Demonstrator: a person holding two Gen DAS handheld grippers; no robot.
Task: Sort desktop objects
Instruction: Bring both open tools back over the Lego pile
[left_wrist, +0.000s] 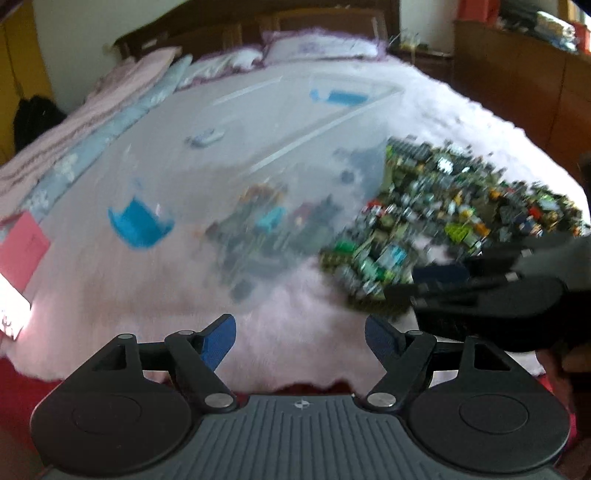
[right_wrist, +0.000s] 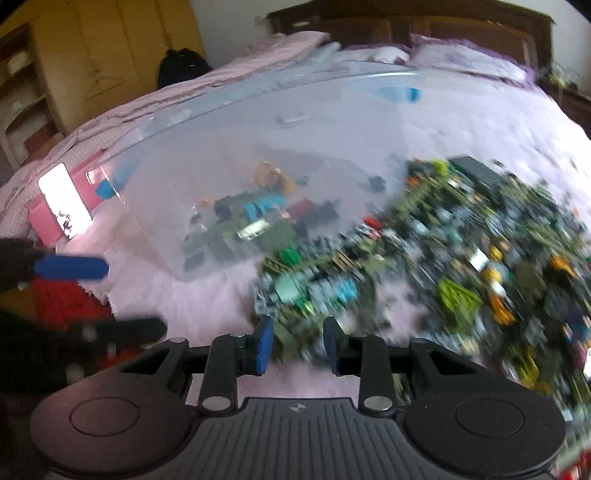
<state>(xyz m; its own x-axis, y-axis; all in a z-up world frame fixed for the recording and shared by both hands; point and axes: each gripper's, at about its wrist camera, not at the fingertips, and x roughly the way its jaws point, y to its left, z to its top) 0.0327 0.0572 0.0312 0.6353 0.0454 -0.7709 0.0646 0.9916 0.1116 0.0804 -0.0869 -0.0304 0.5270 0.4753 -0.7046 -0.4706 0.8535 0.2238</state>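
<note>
Both grippers approach the brick pile (right_wrist: 424, 266) beside the clear bin (right_wrist: 229, 155): left gripper (left_wrist: 300, 341) wide and empty, right gripper (right_wrist: 298, 345) narrow and empty; next, pinch one brick.

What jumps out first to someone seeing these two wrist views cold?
The sprawling heap of small multicoloured building bricks on the pale pink fluffy bedspread, filling the right of both views. Left of it lies a clear plastic storage bin with blue latches, a few bricks showing through it. In front, the left gripper stands open and empty, and the right gripper, narrower, grips nothing, over the heap's near edge.
</note>
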